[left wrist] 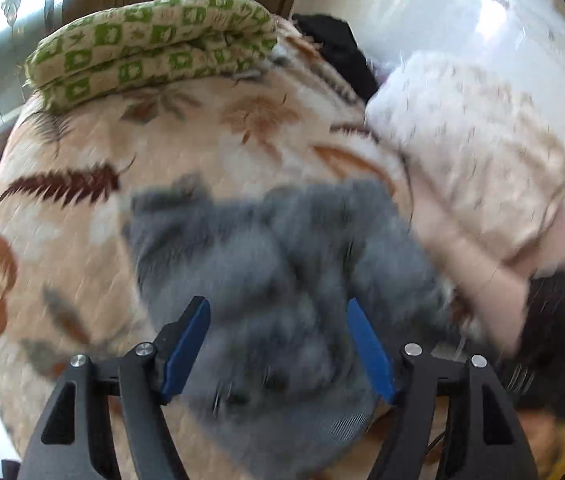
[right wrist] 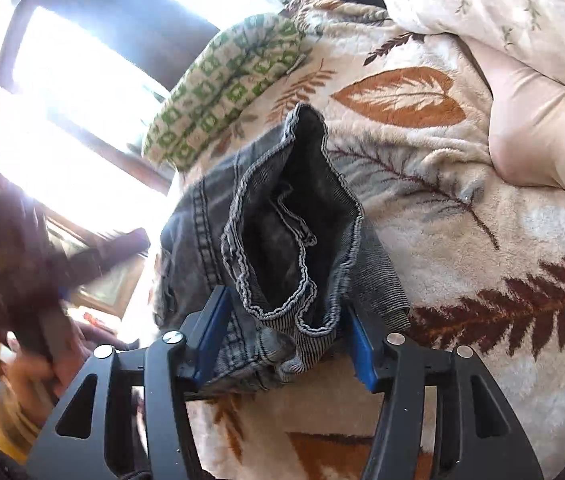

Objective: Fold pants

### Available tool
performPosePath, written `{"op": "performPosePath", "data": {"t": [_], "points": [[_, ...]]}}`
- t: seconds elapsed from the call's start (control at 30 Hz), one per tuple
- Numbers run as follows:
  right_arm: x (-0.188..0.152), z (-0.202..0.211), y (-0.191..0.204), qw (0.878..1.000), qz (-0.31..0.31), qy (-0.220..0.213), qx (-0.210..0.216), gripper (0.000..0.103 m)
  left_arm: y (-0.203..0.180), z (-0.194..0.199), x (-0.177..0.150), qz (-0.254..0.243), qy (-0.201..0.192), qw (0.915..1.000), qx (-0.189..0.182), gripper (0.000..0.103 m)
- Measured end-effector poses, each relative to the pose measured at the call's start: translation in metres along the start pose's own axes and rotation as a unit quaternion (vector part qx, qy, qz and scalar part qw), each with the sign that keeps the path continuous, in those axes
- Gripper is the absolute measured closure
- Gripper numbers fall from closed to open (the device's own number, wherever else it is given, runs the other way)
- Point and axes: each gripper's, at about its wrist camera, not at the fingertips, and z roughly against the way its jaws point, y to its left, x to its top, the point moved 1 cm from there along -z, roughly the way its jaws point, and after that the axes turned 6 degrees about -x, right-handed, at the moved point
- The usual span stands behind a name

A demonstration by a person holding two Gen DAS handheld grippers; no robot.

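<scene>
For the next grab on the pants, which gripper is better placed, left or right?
Probably the right. The right gripper already has the ribbed waistband of the grey pants between its open jaws. The left gripper is open too, but only hovers over the bunched fabric, and its view is blurred.

Bare blanket (left wrist: 186, 152) beyond the pants (left wrist: 266, 264); green cushion (left wrist: 154, 48) blocks farther back.

text: none legible | labels: none | numbers: none
</scene>
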Motion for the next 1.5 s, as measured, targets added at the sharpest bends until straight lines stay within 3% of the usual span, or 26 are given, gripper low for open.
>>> {"op": "performPosePath", "data": {"t": [0.03, 0.13, 0.23, 0.27, 0.33, 0.4, 0.5, 0.57, 0.6, 0.63, 0.7, 0.73, 0.83, 1.0, 1.07, 1.13, 1.17, 1.33, 1.47, 1.5], "points": [[-0.001, 0.004, 0.003, 1.000, 0.011, -0.004, -0.018, 0.084, -0.001, 0.000, -0.012, -0.010, 0.002, 0.9999, 0.008, 0.032], [-0.002, -0.009, -0.007, 0.996, 0.015, 0.019, -0.082, 0.086, -0.003, -0.017, -0.035, -0.031, 0.023, 0.9984, 0.042, 0.034], [0.002, -0.028, -0.023, 0.994, -0.016, 0.052, -0.095, 0.086, -0.002, -0.034, -0.042, -0.041, 0.031, 0.9972, 0.054, 0.034], [0.003, -0.026, -0.021, 0.994, -0.012, 0.050, -0.096, 0.084, -0.004, -0.033, -0.042, -0.040, 0.027, 0.9974, 0.053, 0.034], [0.007, -0.018, -0.015, 0.991, 0.008, 0.042, -0.130, 0.060, -0.002, -0.025, -0.037, -0.029, 0.021, 0.9986, 0.040, 0.034], [0.012, -0.005, -0.015, 0.989, 0.015, 0.020, -0.145, 0.046, -0.001, -0.013, -0.038, -0.018, 0.010, 0.9995, 0.022, 0.034], [0.020, 0.010, -0.009, 0.992, 0.026, -0.007, -0.123, 0.043, -0.002, 0.001, -0.038, -0.015, -0.011, 0.9998, 0.009, 0.034], [0.025, 0.008, -0.001, 0.993, 0.050, -0.007, -0.110, 0.043, -0.001, -0.004, -0.042, -0.018, -0.001, 0.9998, 0.010, 0.034], [0.025, 0.005, 0.002, 0.992, 0.064, -0.001, -0.106, 0.050, 0.000, -0.012, -0.046, -0.018, 0.012, 0.9996, 0.017, 0.034], [0.026, -0.011, 0.010, 0.991, 0.086, 0.014, -0.103, 0.066, 0.001, -0.020, -0.051, -0.022, 0.025, 0.9991, 0.027, 0.034], [0.018, -0.032, 0.014, 0.984, 0.123, 0.052, -0.120, 0.083, 0.002, -0.026, -0.057, -0.030, 0.024, 0.9986, 0.036, 0.034], [0.011, -0.045, 0.008, 0.977, 0.134, 0.075, -0.145, 0.084, 0.004, -0.026, -0.057, -0.027, 0.022, 0.9990, 0.028, 0.034], [0.010, -0.048, 0.004, 0.975, 0.139, 0.083, -0.149, 0.087, 0.009, -0.020, -0.054, -0.019, 0.024, 0.9994, 0.013, 0.034], [0.026, -0.039, 0.018, 0.967, 0.163, 0.098, -0.171, 0.082, 0.022, 0.004, -0.036, 0.007, -0.002, 0.9999, -0.014, 0.034], [0.043, -0.028, 0.023, 0.969, 0.169, 0.071, -0.164, 0.069, 0.033, 0.013, -0.021, 0.022, -0.018, 0.9994, -0.019, 0.034], [0.066, -0.024, 0.027, 0.975, 0.164, 0.048, -0.140, 0.044, 0.047, 0.013, -0.003, 0.038, -0.024, 0.9990, 0.004, 0.034], [0.077, -0.026, 0.028, 0.978, 0.158, 0.040, -0.129, 0.042, 0.054, 0.010, 0.006, 0.049, -0.025, 0.9984, 0.012, 0.034], [0.120, -0.058, 0.033, 0.988, 0.128, 0.034, -0.086, 0.042, 0.090, -0.007, 0.051, 0.114, -0.033, 0.9928, 0.019, 0.034], [0.130, -0.085, 0.022, 0.992, 0.089, 0.057, -0.069, 0.042, 0.103, -0.037, 0.078, 0.122, 0.008, 0.9920, 0.031, 0.034], [0.129, -0.090, 0.019, 0.992, 0.081, 0.063, -0.066, 0.047, 0.105, -0.045, 0.082, 0.120, 0.018, 0.9918, 0.041, 0.034]]}}
